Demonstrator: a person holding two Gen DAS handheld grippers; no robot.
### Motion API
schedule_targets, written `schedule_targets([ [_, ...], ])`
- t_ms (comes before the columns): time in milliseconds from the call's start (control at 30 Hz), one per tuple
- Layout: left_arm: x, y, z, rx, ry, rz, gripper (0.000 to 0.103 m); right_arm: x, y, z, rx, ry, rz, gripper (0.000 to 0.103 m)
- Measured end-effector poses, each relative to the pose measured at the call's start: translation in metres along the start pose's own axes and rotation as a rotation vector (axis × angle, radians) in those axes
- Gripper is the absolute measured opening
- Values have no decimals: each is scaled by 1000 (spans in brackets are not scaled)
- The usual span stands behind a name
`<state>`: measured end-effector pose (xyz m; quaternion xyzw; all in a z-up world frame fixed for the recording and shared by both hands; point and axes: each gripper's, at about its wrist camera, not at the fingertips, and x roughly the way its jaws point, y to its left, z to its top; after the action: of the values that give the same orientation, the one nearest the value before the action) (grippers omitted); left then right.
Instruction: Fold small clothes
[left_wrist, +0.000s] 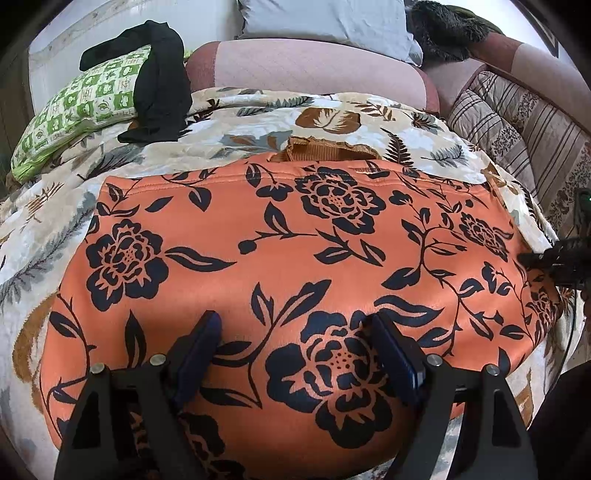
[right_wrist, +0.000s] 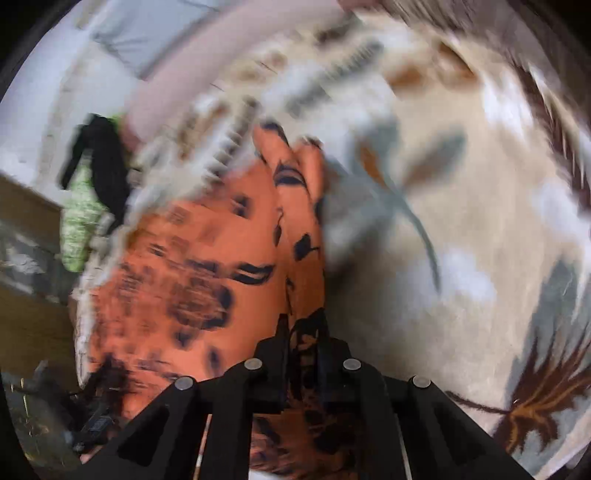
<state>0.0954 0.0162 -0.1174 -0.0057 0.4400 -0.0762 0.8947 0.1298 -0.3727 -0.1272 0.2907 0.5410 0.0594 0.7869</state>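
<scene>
An orange garment with black flower print (left_wrist: 295, 258) lies spread flat on a leaf-patterned blanket (left_wrist: 236, 122). My left gripper (left_wrist: 295, 328) is open, its fingers wide apart just above the garment's near part, holding nothing. My right gripper (right_wrist: 303, 328) is shut on the garment's edge, a raised fold of orange cloth (right_wrist: 295, 229) running away from the fingers. The right wrist view is blurred by motion. The right gripper also shows at the garment's right edge in the left wrist view (left_wrist: 554, 262).
A green checked pillow (left_wrist: 85, 107) with a black garment (left_wrist: 162, 81) draped on it lies at the back left. A pink sofa back (left_wrist: 314, 70), a grey cushion (left_wrist: 325, 18) and a striped quilt (left_wrist: 517, 129) ring the blanket.
</scene>
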Motion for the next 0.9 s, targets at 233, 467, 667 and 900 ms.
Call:
schedule_targets([
  [233, -4, 2, -1, -31, 0, -16, 83, -70, 41, -22, -111, -153, -55, 52],
  [467, -29, 10, -2, -71, -25, -61, 83, -15, 43, -66, -113, 52, -13, 62],
  [667, -104, 81, -23, -341, -157, -46, 83, -20, 49, -70, -155, 3, -8, 64],
  [900, -66, 146, -71, -642, 125, -73, 59, -20, 29, -76, -49, -45, 112, 64],
])
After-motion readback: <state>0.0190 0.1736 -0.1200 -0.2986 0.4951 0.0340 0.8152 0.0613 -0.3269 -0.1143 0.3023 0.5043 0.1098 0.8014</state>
